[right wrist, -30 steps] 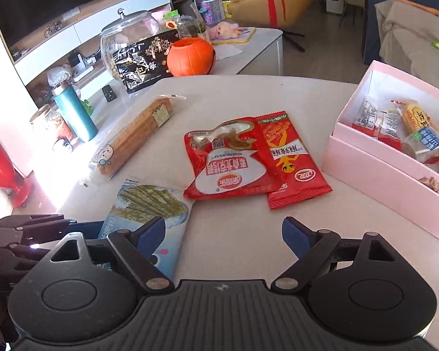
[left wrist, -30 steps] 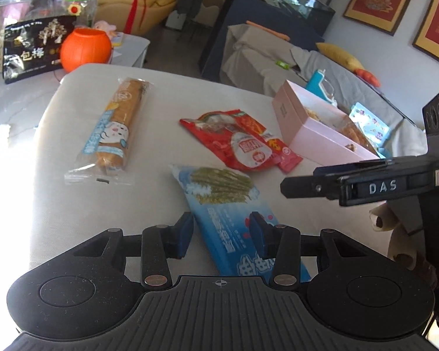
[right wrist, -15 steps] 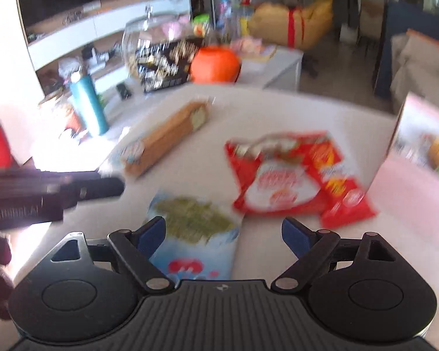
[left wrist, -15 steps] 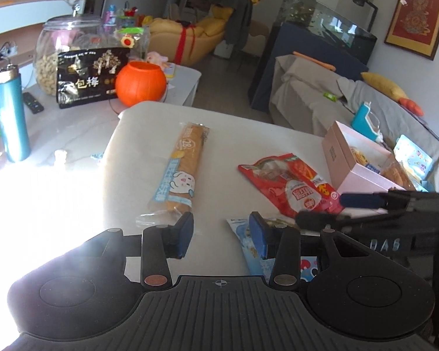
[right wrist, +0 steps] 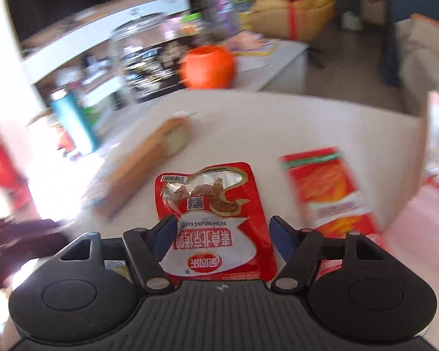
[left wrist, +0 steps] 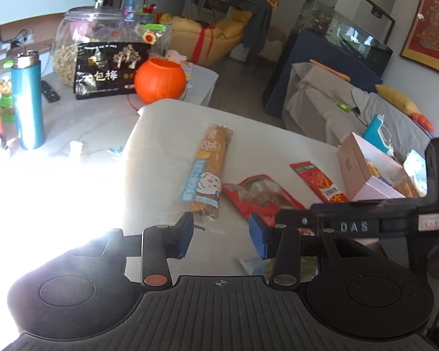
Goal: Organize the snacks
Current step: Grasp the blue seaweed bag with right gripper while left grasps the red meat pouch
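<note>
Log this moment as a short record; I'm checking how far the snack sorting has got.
left tongs: open, empty, over the table
right tongs: jaws either side of the red pouch; grip unclear
long bread pack: on the table, left of the pouch
red sachet: on the table, between the pouch and the pink box
pink box: open, snacks already inside
view quality: right wrist view blurred apart from the pouch

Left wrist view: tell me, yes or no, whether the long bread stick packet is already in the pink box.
No. The long bread stick packet lies flat on the white table, well apart from the pink box.
</note>
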`<state>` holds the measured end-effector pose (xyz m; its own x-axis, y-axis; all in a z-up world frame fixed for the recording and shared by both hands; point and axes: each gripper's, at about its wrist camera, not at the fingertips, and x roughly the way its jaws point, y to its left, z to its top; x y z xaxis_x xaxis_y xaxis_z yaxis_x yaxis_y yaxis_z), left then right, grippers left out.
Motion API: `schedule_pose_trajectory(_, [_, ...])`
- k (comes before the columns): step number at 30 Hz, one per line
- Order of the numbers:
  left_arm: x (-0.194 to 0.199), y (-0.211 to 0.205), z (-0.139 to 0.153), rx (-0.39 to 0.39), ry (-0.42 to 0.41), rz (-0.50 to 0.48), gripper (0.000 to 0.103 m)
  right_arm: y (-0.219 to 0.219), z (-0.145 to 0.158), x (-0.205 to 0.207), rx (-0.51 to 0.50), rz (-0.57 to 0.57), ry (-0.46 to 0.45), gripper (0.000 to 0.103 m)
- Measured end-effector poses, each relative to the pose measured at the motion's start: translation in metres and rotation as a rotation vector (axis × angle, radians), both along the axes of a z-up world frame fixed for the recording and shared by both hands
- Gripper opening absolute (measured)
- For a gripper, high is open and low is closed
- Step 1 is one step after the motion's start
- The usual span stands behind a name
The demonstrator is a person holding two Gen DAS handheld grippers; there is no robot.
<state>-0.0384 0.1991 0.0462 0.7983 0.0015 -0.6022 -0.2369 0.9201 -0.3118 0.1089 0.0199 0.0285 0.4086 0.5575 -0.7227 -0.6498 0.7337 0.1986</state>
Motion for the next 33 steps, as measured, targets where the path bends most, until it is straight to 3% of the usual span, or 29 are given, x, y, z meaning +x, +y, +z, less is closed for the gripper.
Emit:
schedule_pose_trajectory(5, [-0.001, -0.002, 0.001, -0.002, 0.006, 0.008, 0.046, 0.005, 0.004, -0.049, -0.050, 0.047, -0.037, 0.083])
schedule_pose_trajectory(12, [0.030, -0.031, -0.005, -0.003, 0.060, -0.098, 0.046, -0.020, 0.001, -0.094, -0.061, 0.107, -0.028, 0.086])
schedule_pose_trajectory(17, [0.045, -0.045, -0.004, 0.015, 0.054, -0.106, 0.046, -0.051, 0.002, -0.095, -0.077, 0.031, -0.055, 0.085])
schedule_pose_trajectory(21, [0.039, -0.036, 0.004, 0.049, 0.042, -0.038, 0.046, -0.066, 0.008, -0.089, -0.016, -0.010, 0.031, 0.085])
schedule_pose_trajectory(24, [0.036, -0.028, 0.004, 0.043, 0.062, -0.011, 0.046, -0.052, 0.002, -0.094, 0.057, 0.040, 0.154, 0.087])
schedule_pose_trajectory(25, [0.035, -0.027, 0.004, 0.035, 0.067, -0.011, 0.046, -0.045, 0.000, -0.099, 0.056, 0.059, 0.152, 0.092])
schedule_pose_trajectory(30, [0.039, -0.033, 0.007, 0.031, 0.091, -0.051, 0.046, -0.003, -0.007, -0.141, -0.125, 0.163, -0.091, 0.091])
schedule_pose_trajectory(33, [0.048, -0.041, 0.001, 0.028, 0.112, -0.071, 0.046, -0.016, -0.007, -0.144, -0.134, 0.176, -0.117, 0.087])
